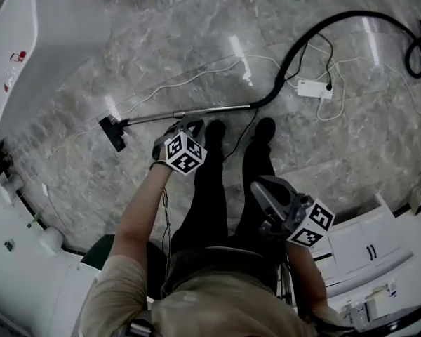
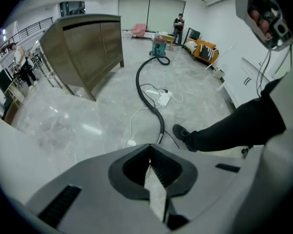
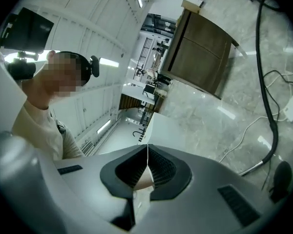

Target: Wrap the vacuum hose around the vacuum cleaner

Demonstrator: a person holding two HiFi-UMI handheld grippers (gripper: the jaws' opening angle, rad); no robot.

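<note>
Left tool (image 2: 149,150) and right tool (image 3: 147,147) were both clamped shut, empty. Hose (image 2: 159,117) lay stretched ahead of left tool, so wrapping probably hadn't started.

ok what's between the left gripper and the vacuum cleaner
In the left gripper view: the black hose snaking over the floor, a white power strip and cords beside it.

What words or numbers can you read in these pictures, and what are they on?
No words or numbers can be read here.
Left marker cube and right marker cube: black-and-white squares only, no letters.
Small red sticker, top left: too small to read.
</note>
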